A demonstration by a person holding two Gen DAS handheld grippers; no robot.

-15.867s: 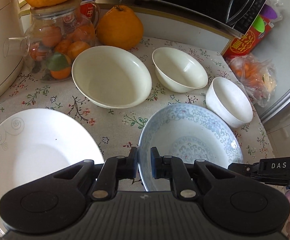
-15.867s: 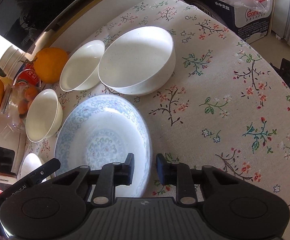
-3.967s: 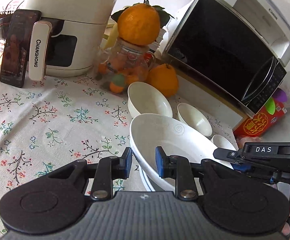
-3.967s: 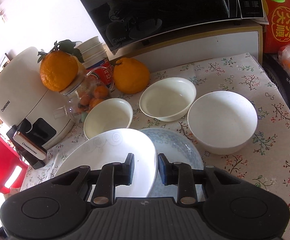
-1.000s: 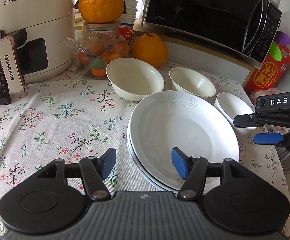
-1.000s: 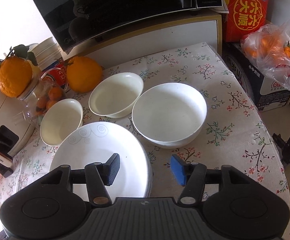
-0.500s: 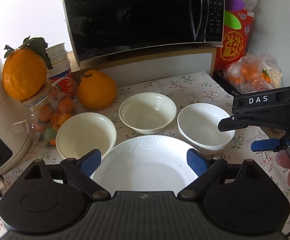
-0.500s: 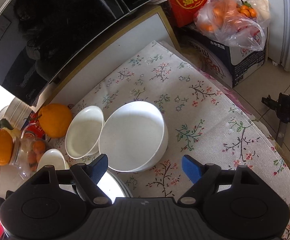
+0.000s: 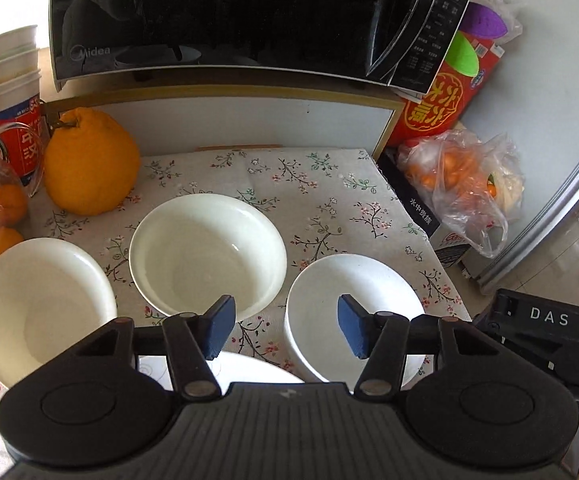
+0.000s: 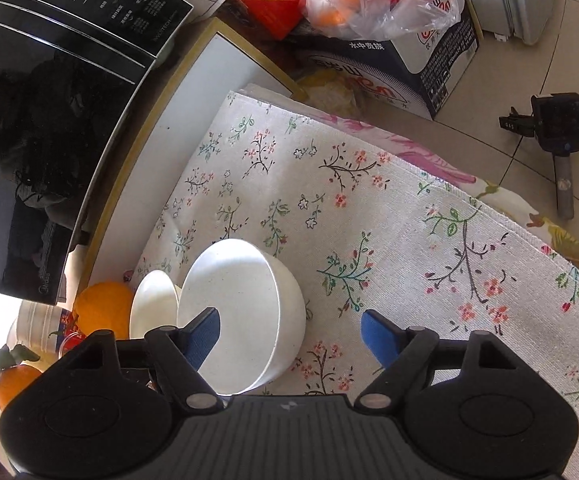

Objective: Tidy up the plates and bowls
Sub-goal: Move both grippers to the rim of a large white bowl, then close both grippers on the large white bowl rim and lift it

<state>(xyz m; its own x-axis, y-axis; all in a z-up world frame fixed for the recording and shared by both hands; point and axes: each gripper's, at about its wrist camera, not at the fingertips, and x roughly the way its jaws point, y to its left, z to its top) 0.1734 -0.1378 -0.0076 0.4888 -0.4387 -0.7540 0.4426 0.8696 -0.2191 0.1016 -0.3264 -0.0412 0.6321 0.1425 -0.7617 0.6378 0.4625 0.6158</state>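
Note:
Three bowls stand in a row on the flowered tablecloth: a cream bowl (image 9: 45,308) at left, a second cream bowl (image 9: 207,252) in the middle, and a deeper white bowl (image 9: 353,292) at right. The rim of a white plate (image 9: 249,364) shows just under my left gripper (image 9: 285,330). Its jaws are closing, one over the middle bowl's near edge and one over the white bowl, pressing on nothing. My right gripper (image 10: 291,336) straddles the right wall of the white bowl (image 10: 245,280). One finger is inside and one outside; the jaws are closing without touching it.
A black microwave (image 9: 217,16) on a white shelf closes the back. A large orange (image 9: 89,164), paper cups (image 9: 9,76) and a jar stand at left. A bag of oranges (image 9: 461,184) and a red box sit past the table's right edge (image 10: 489,204).
My left gripper has swung right toward the bowls, and its jaws have narrowed from wide. My right gripper has rolled and dropped to the white bowl, one finger now inside it.

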